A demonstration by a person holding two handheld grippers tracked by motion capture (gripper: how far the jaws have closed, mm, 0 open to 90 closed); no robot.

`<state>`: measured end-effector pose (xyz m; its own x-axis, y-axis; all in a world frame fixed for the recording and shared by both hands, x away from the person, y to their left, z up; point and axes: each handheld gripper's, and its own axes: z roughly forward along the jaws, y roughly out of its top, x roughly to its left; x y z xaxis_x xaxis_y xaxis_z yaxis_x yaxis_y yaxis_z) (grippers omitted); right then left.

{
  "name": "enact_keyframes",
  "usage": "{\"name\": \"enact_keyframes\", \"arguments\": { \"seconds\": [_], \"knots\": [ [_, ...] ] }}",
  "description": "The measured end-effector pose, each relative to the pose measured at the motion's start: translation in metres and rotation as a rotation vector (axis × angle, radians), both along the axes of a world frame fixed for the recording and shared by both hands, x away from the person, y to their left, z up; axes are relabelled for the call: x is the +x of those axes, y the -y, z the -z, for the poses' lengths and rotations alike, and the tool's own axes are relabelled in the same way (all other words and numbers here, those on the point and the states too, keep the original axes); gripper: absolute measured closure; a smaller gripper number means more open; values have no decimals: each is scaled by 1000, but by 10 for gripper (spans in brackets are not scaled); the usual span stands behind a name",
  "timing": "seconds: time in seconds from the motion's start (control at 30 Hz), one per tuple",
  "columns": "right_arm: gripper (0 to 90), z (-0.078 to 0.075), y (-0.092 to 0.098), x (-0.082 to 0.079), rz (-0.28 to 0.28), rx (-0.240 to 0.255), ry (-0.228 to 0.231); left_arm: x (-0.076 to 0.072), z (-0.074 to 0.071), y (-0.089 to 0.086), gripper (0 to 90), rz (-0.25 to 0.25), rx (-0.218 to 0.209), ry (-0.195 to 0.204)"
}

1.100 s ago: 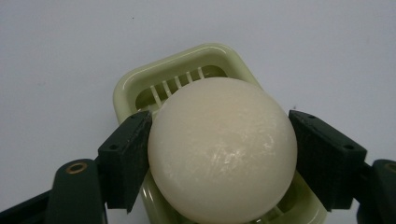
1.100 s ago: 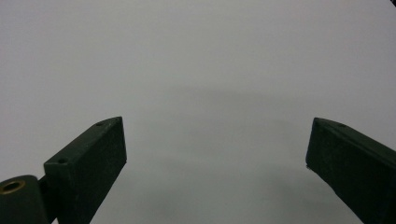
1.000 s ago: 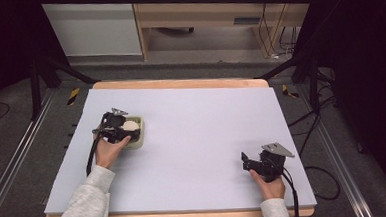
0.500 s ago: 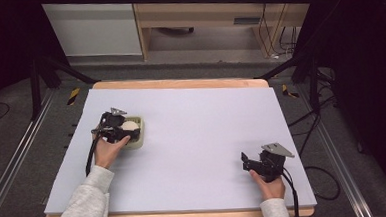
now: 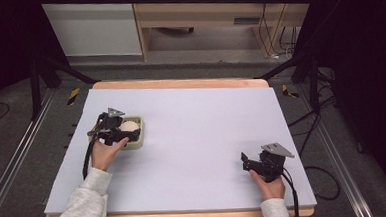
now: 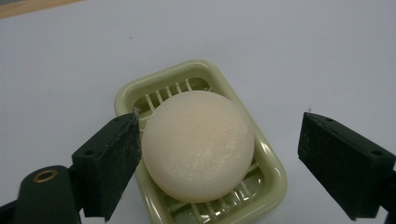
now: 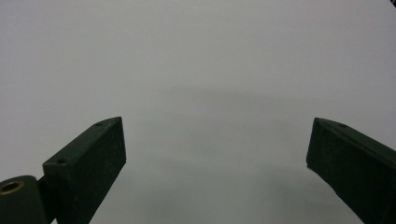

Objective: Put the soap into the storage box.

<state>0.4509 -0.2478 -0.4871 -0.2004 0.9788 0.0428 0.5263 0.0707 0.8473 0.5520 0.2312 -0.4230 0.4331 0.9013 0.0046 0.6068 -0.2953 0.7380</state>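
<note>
Your left gripper (image 6: pixel 219 154) has just been opening its jaws, now released around the round soap (image 6: pixel 198 145), which lies in the green soap dish (image 6: pixel 268 186); one pad seems to graze it. Your right gripper (image 7: pixel 217 158) hovers spread over bare table (image 5: pixel 196 118)

sleeves (image 5: pixel 83 207): light grey | fingers (image 6: pixel 109 156): black, blocky, 2 screw holes | cables (image 5: pixel 87 161): black
</note>
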Motion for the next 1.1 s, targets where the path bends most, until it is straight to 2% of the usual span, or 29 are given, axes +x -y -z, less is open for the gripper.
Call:
{"name": "enact_keyframes", "arguments": {
  "seconds": [0.1, 0.37, 0.7, 0.8, 0.97, 1.1],
  "knots": [
    [51, 0, 0, 0, -3, 0, 0, -12, -2, -2, 131, 8, 2, 19],
    [51, 0, 0, 0, -7, 1, 1, -30, -2, -10, 138, 14, -22, 24],
    [51, 0, 0, -1, -8, 0, 4, -58, 16, -26, 152, -14, -24, 27],
    [51, 0, -1, -1, -9, 1, 5, -64, 19, -31, 158, -22, -36, 28],
    [51, 0, 0, -1, -10, 2, 4, -77, 33, -43, 223, -19, -32, 12],
    [51, 0, 0, -1, -11, 3, 5, -81, 38, -48, 242, -27, -24, 7]
  ]
}}
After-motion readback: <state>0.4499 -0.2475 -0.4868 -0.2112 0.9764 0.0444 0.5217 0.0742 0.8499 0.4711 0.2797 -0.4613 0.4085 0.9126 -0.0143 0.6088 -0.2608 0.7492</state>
